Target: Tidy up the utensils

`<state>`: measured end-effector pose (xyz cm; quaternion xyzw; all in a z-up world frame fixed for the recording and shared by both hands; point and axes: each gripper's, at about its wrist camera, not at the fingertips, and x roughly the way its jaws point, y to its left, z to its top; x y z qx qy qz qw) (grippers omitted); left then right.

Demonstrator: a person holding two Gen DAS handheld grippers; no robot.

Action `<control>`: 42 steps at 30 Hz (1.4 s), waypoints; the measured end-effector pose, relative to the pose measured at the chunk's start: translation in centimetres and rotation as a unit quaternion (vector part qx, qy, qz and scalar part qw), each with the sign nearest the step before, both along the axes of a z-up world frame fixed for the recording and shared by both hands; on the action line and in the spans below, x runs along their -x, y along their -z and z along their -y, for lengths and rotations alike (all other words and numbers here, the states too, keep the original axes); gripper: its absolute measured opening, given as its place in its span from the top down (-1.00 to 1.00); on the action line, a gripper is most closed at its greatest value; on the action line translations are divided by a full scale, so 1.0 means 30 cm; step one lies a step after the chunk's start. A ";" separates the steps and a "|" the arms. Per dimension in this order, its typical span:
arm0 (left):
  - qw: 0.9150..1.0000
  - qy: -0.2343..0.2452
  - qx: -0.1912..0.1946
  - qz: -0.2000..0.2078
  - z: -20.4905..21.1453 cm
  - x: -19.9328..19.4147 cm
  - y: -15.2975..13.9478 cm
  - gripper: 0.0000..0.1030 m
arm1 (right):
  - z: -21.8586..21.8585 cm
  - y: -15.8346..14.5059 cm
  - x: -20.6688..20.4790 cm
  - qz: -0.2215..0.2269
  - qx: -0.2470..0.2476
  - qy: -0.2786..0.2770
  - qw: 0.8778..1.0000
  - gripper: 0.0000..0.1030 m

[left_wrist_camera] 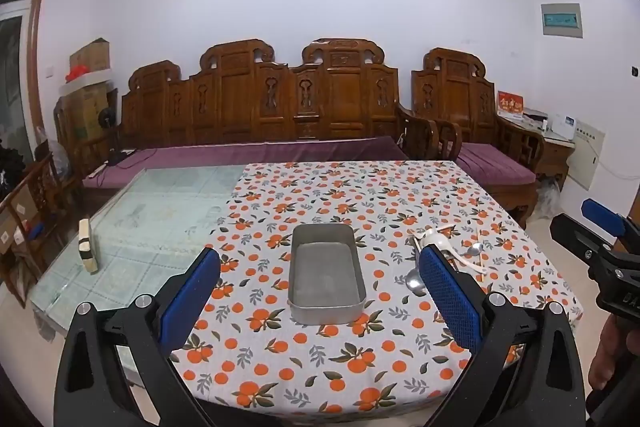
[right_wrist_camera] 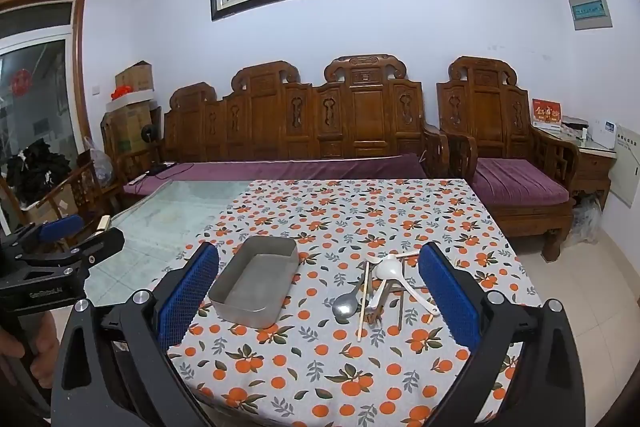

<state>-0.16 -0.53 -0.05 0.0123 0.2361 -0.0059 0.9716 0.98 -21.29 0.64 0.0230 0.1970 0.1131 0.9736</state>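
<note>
Bare metal, the rectangular tin [right_wrist_camera: 256, 285] sits empty on the orange-print tablecloth [right_wrist_camera: 352, 367] covering the worktop, so by my reading the sorting has not begun. Every utensil lies outside it, in a loose heap just to the right of the tin: a steel spoon [right_wrist_camera: 345, 303] nearest it, a white ceramic soup spoon [right_wrist_camera: 390, 266] over the top, pale chopsticks [right_wrist_camera: 364, 301] running toward the camera, and darker sticks and another metal piece tangled beneath, too crossed to count. The left gripper [left_wrist_camera: 320, 303] hangs above the near edge with the tin framed between its blue pads, jaws spread wide and holding nothing. The right gripper [right_wrist_camera: 320, 301] hovers likewise, jaws fully apart and empty, with the heap lying just ahead of its right pad. Everything is left to do: each piece must be lifted from the heap and laid in the tin.
</note>
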 end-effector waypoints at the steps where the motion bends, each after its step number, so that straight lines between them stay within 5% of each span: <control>1: 1.000 0.000 0.000 0.000 -0.001 -0.007 -0.004 -0.87 | 0.001 0.000 -0.002 0.000 0.000 0.000 1.000 -0.95; 42: 1.000 0.007 0.002 0.005 0.006 0.008 -0.030 -0.87 | 0.017 -0.004 0.005 0.001 -0.004 -0.001 1.000 -0.95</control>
